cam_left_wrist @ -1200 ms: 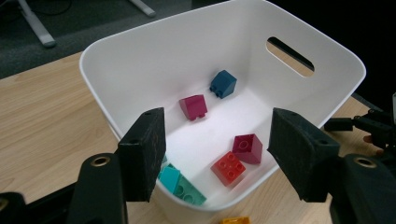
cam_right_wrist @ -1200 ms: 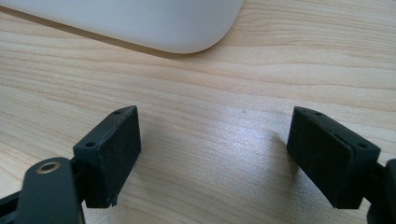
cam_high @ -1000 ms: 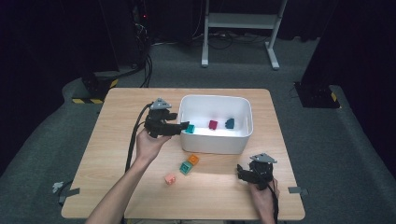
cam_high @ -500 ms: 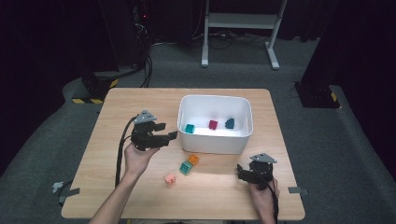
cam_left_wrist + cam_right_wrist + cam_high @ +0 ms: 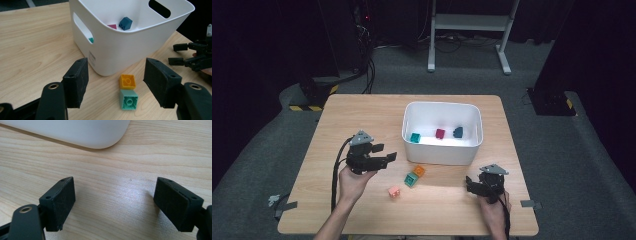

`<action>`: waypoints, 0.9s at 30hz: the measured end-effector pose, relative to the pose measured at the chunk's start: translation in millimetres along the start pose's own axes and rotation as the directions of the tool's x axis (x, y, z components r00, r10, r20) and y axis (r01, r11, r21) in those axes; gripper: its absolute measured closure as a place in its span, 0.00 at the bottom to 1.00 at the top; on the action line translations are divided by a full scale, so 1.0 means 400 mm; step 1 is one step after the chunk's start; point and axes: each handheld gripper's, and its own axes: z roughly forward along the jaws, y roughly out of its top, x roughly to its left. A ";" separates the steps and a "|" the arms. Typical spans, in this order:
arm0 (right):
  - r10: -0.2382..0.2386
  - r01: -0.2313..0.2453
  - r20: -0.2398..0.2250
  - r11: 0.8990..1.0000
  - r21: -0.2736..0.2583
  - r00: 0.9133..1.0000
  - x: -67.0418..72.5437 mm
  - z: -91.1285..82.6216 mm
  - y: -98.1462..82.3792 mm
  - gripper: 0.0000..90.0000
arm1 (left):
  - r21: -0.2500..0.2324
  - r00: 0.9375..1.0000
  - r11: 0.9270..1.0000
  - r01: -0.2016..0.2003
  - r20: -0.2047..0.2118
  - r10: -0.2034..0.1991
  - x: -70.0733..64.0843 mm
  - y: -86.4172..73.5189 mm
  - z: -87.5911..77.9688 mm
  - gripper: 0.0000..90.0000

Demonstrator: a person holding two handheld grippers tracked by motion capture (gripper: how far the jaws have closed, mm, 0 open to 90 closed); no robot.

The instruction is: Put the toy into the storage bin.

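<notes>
Black left tongs gape wide and empty, left of the white bin; right tongs likewise, below its corner. Left tongs have withdrawn from over the bin, now aimed at the orange brick and green brick.

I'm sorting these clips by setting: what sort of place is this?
Probably a lab or recording studio: black curtains around a lone wooden table, grey carpet, and cables at the back.

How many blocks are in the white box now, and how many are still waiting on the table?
Three are in the white plastic bin: a teal block, a dark red block and a dark blue block. The left tool is open and empty, aimed at the orange block and green block. Those two and the pink block are left.
</notes>
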 end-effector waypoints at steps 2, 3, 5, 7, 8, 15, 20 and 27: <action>0.000 0.000 0.000 1.000 0.000 1.000 0.000 0.000 0.000 0.19 | 0.001 1.000 1.000 0.011 0.001 -0.011 0.001 -0.010 -0.004 0.40; 0.000 0.000 0.000 1.000 0.000 1.000 0.000 0.000 0.000 0.19 | 0.001 1.000 1.000 0.011 -0.002 -0.011 0.002 -0.015 -0.006 0.40; 0.000 0.000 0.000 1.000 0.000 1.000 0.000 0.000 0.000 0.19 | 0.004 1.000 1.000 0.013 -0.007 -0.013 0.003 -0.024 -0.009 0.40; 0.000 0.000 0.000 1.000 0.000 1.000 0.000 0.000 0.000 0.19 | 0.008 1.000 1.000 0.017 -0.014 -0.017 0.004 -0.033 -0.011 0.40; 0.000 0.000 0.000 1.000 0.000 1.000 0.000 0.000 0.000 0.19 | 0.010 1.000 1.000 0.017 -0.020 -0.016 0.005 -0.040 -0.013 0.40; 0.000 0.000 0.000 1.000 0.000 1.000 0.000 0.000 0.000 0.19 | 0.025 1.000 1.000 0.010 -0.026 -0.009 0.002 -0.068 -0.014 0.40; 0.000 0.000 0.000 1.000 0.000 1.000 0.000 0.000 0.000 0.19 | 0.041 1.000 0.999 0.001 -0.014 0.000 -0.009 -0.092 -0.004 0.40; 0.000 0.000 0.000 1.000 0.000 1.000 0.000 0.000 0.000 0.19 | 0.062 1.000 0.998 -0.007 -0.009 0.008 -0.021 -0.131 0.011 0.40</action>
